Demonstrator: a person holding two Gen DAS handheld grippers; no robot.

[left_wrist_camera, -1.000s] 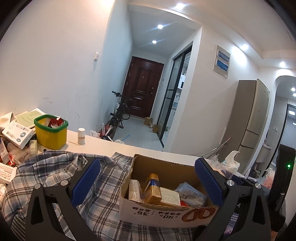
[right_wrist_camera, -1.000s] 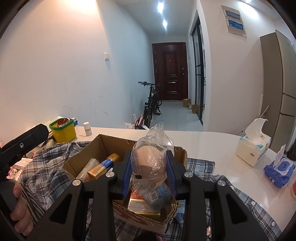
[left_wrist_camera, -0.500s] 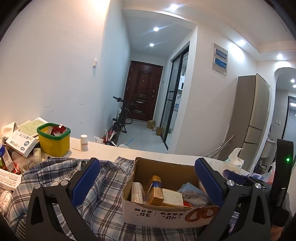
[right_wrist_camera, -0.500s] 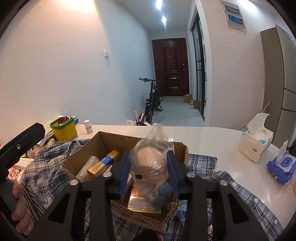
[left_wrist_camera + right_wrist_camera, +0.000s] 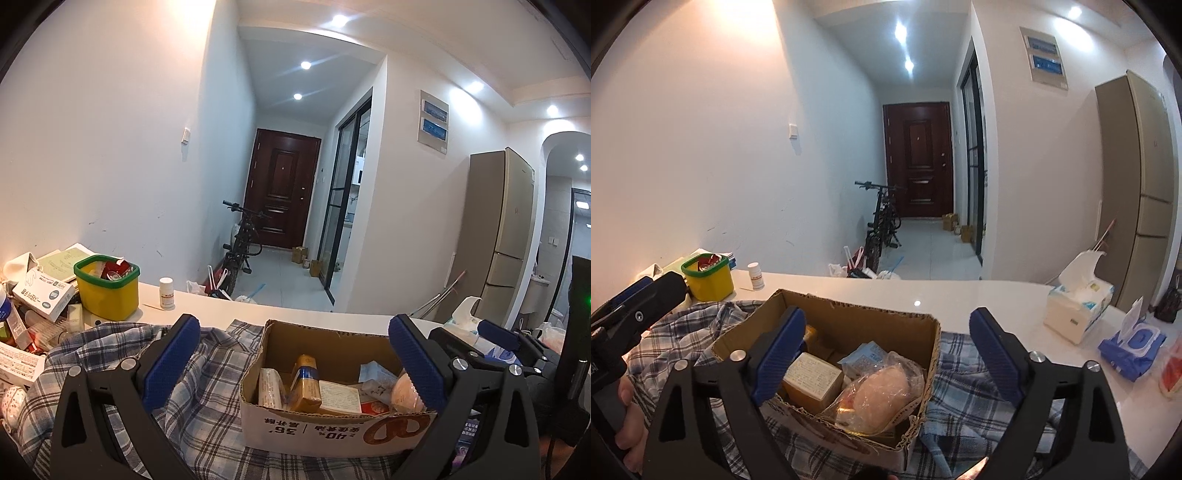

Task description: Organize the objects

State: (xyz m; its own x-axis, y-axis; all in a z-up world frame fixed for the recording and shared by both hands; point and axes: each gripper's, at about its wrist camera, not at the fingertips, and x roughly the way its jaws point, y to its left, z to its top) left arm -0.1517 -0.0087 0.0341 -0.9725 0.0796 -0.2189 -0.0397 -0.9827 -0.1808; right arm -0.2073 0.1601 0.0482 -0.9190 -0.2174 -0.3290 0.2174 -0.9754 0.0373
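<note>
Both the left gripper (image 5: pixel 293 363) and right gripper (image 5: pixel 886 356) hover with jaws released. The bagged pinkish item (image 5: pixel 882 387), perhaps bread, lies in the cardboard box (image 5: pixel 925 325) near corner.

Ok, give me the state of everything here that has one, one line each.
Left gripper: open, empty.
Right gripper: open, empty.
Cardboard box: open-topped, holding items.
Bagged bun: lying in the box.
Yellow bin: uncovered, holding items.
White bottle: upright, capped.
Tissue pack: open.
</note>
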